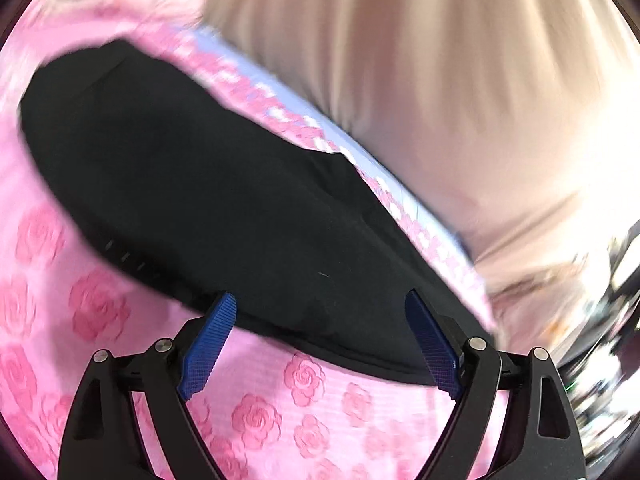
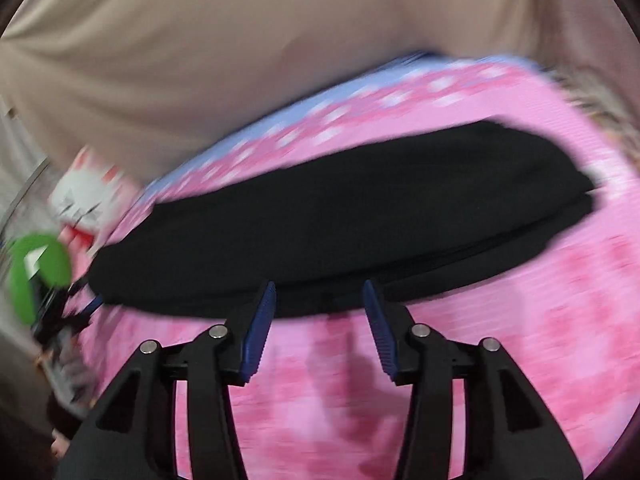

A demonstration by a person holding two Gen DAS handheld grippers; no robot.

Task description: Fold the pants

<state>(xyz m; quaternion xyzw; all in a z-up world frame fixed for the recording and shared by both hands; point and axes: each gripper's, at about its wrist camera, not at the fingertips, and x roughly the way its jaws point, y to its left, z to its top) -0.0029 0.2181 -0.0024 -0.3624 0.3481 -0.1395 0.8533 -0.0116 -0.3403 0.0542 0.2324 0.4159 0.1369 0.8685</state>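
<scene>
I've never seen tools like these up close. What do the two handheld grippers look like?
Both look alike. The left gripper and right gripper each have two matte black angular arms with cut-out slots, silver round pivot pins, and blue ribbed pads on the fingers. No cables or markings are visible.

Black pants (image 1: 208, 184), folded flat

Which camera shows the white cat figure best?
The right wrist view: the white cat figure with red markings sits at its left edge, blurred, beside the folded black pants on the pink rose-patterned cloth. The left wrist view does not show it.
</scene>
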